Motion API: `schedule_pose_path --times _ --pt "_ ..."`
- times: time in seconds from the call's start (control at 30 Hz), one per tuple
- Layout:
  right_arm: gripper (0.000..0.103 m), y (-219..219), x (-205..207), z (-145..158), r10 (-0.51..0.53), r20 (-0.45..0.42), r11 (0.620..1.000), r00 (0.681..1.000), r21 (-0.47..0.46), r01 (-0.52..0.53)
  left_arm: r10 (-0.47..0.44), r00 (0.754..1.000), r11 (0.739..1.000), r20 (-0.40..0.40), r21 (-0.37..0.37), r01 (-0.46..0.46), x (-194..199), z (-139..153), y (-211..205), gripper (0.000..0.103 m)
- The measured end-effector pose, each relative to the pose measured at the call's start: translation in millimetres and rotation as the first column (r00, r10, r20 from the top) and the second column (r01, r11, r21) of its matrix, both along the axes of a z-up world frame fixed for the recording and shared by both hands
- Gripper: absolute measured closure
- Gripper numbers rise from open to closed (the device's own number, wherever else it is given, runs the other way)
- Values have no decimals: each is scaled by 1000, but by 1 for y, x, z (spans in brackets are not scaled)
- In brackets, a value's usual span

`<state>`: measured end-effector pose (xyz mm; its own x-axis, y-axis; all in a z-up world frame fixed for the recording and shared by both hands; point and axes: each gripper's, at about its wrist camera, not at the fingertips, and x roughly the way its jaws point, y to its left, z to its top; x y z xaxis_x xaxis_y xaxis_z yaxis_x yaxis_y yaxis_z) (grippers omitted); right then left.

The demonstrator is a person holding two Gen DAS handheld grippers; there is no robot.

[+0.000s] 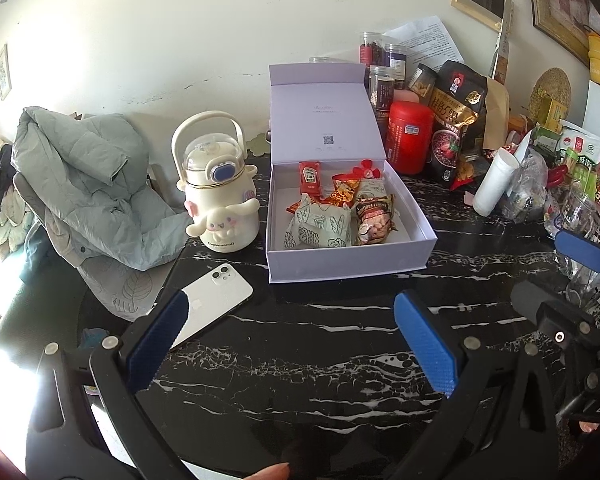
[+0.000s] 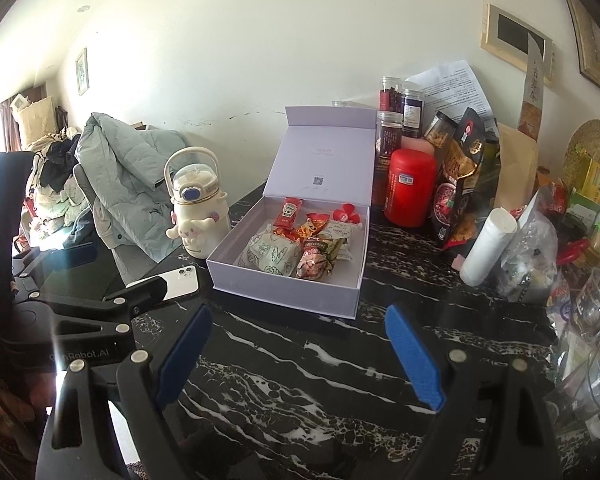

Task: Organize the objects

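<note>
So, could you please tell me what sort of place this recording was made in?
Most likely a lived-in home, at a black marble table against a wall. A padded jacket lies heaped on a chair, framed pictures hang above, and snack bags and jars crowd the table.

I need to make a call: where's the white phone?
In both views the white phone lies face down at the table's left edge, between the cream bottle and the open lilac box.

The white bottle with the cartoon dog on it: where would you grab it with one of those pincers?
Probably by the arched carry handle on top of the white bottle. It stands upright beside the open box, its round belly looks wide for the jaws, while the handle is a slim band with a gap beneath. Bring the open left tool from above and in front.
</note>
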<state>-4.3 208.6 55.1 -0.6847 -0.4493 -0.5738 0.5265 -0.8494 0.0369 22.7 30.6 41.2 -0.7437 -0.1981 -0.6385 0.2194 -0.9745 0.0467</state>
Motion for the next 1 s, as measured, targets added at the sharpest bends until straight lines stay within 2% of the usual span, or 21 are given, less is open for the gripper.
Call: schedule_pose_path --times 1.0 --pt "12 3 1 -9 1 26 1000 1000 1 -1 -1 1000 1000 11 11 0 6 -2 1 0"
